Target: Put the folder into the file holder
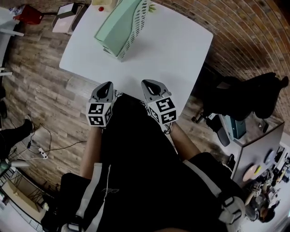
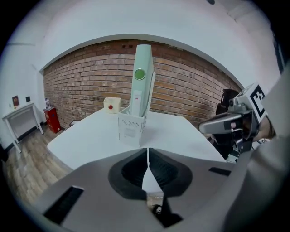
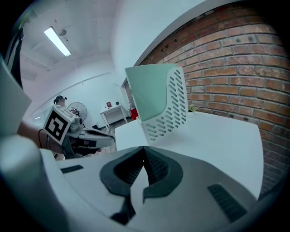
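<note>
A pale green folder (image 1: 117,25) stands inside the white slotted file holder (image 1: 133,31) at the far side of the white table (image 1: 181,50). In the left gripper view the folder (image 2: 142,77) rises upright out of the holder (image 2: 131,127). Seen from the right gripper view, the folder (image 3: 147,95) fills the holder (image 3: 170,113). My left gripper (image 1: 108,85) and right gripper (image 1: 149,83) hover side by side at the table's near edge, well short of the holder. Both the left gripper (image 2: 147,149) and the right gripper (image 3: 143,148) are shut with nothing between their jaws.
A beige box with a red button (image 2: 112,105) sits behind the holder. A brick wall runs behind the table. A black chair (image 1: 244,99) stands to the right, a red object (image 1: 28,13) and a small white side table (image 2: 18,113) to the left. Cables lie on the wooden floor (image 1: 41,152).
</note>
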A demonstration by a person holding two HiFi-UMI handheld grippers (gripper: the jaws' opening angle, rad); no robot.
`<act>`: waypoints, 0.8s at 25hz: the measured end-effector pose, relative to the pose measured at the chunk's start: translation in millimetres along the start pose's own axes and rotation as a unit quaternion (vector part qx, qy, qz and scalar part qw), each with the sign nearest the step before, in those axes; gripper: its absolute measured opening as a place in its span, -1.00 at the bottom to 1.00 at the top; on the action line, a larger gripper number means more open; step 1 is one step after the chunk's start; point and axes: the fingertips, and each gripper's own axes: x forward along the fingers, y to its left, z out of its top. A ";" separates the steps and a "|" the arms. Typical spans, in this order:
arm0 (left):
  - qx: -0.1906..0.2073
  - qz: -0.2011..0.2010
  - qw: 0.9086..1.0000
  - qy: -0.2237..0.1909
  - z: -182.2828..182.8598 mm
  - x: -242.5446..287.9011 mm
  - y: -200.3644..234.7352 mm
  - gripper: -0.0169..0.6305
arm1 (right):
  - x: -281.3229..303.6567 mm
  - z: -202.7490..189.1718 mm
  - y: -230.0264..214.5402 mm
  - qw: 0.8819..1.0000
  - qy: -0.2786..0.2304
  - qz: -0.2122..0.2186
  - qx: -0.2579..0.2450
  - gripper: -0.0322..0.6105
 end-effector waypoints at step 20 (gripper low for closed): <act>0.048 -0.166 0.984 0.036 -36.9 -54.1 29.5 -0.86 | 25.8 -36.7 92.1 0.981 -0.024 -0.159 0.105 -0.87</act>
